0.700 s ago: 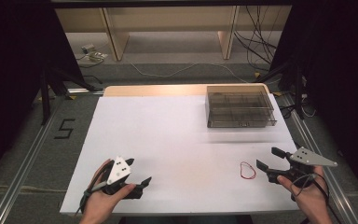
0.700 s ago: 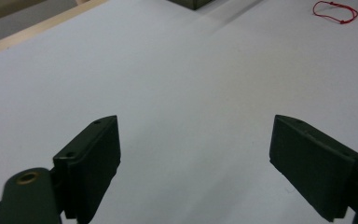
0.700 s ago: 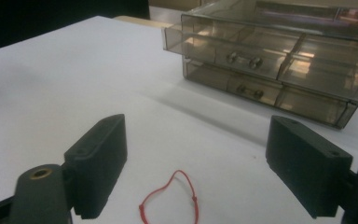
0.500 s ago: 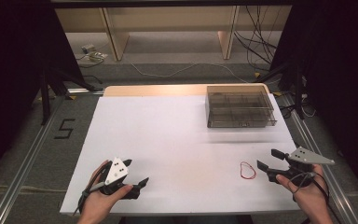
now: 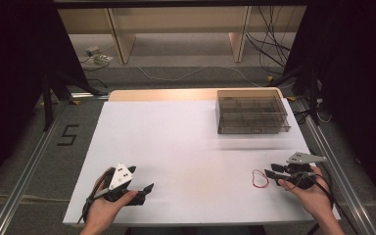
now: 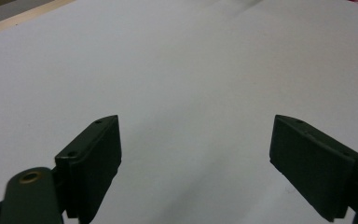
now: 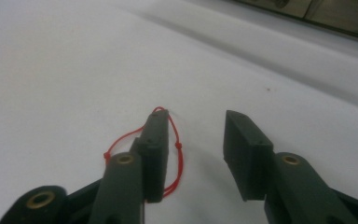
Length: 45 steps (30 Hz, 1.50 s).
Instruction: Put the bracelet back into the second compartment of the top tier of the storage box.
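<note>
A thin red string loop [image 5: 260, 178] lies flat on the white table sheet [image 5: 186, 142] at the front right. My right gripper [image 5: 270, 172] sits low right beside it, held in a hand, and its jaws are open. In the right gripper view the red string loop [image 7: 178, 146] lies under and around the left jaw of my right gripper [image 7: 196, 116], and the gap between the jaws holds nothing. My left gripper [image 5: 142, 181] rests at the front left in the other hand. Its jaws [image 6: 196, 121] stand wide open over bare white sheet.
A clear plastic compartment box [image 5: 252, 116] stands at the back right of the sheet, and its lower edge [image 7: 335, 14] shows at the top of the right gripper view. Bare wood [image 5: 176, 94] edges the far side. Cables and shelf legs are on the floor beyond.
</note>
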Tool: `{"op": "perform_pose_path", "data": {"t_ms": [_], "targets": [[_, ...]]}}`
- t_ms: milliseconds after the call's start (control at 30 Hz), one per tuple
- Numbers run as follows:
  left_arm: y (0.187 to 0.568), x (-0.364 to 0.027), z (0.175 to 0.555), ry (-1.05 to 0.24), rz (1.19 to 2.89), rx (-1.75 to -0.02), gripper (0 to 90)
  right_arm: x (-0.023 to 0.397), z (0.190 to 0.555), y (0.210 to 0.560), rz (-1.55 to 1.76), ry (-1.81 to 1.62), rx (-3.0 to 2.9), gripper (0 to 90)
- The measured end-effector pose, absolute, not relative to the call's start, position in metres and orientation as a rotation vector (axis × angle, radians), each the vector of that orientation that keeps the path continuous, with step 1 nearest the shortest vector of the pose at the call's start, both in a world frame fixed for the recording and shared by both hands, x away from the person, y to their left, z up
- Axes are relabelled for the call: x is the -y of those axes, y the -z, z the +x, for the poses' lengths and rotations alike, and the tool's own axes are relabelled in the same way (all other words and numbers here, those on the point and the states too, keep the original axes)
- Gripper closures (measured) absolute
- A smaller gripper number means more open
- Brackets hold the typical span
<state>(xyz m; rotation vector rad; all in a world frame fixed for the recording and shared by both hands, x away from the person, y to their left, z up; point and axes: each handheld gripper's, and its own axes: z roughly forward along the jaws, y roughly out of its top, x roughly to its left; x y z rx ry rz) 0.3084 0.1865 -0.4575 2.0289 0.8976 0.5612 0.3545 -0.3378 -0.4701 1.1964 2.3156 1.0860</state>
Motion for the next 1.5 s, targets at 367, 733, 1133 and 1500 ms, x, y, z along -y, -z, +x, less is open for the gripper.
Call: {"op": "perform_pose_path", "data": {"t_ms": [367, 733, 1133, 1500], "targets": [[0.459, -0.185, 0.309, -0.563, 2.041, -0.884, 16.5, 0.321, 0.366, 0.476, 1.129, -1.035, -2.404, 72.0], [0.462, -0.184, 0.31, -0.555, 2.049, -0.878, 16.5, 0.318, 0.366, 0.484, 1.167, -0.976, -2.411, 87.9], [0.463, -0.184, 0.311, -0.569, 2.043, -0.894, 16.0, 0.32, 0.361, 0.473, 1.164, -1.062, -2.329, 88.2], [0.463, -0.183, 0.311, -0.572, 2.023, -0.906, 16.0, 0.321, 0.358, 0.458, 1.143, -1.125, -2.237, 88.2]]}}
